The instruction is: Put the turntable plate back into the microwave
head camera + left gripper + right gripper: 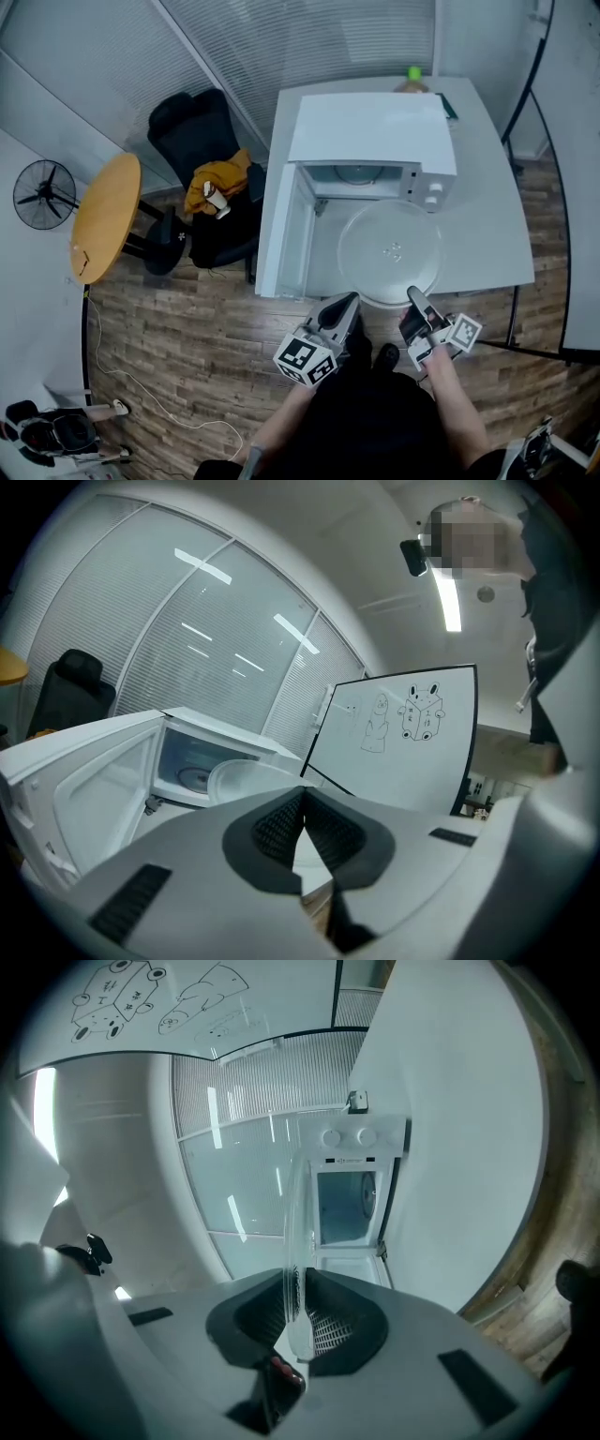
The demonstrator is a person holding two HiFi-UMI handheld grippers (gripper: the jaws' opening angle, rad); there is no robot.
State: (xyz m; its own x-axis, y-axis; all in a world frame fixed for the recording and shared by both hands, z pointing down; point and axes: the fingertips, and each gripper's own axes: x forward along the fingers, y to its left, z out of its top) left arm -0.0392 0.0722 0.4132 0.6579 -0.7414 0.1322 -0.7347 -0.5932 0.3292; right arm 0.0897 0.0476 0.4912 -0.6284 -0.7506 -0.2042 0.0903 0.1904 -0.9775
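The clear glass turntable plate (389, 251) hangs level over the white table (487, 234), just in front of the open microwave (375, 131). My right gripper (413, 298) is shut on the plate's near rim. In the right gripper view the plate (296, 1232) shows edge-on, pinched between the pads, and the microwave (347, 1206) with its cavity lies ahead. My left gripper (345, 306) is shut and holds nothing, just off the plate's near-left rim. In the left gripper view its pads (281, 827) meet, with the plate (239, 778) and the microwave cavity (192, 766) beyond.
The microwave door (281, 230) stands swung open to the left. A bottle with a green cap (412, 75) stands behind the microwave. Left of the table are a black chair with yellow cloth (220, 183), a round wooden table (103, 216) and a fan (42, 192). A whiteboard (394, 733) stands nearby.
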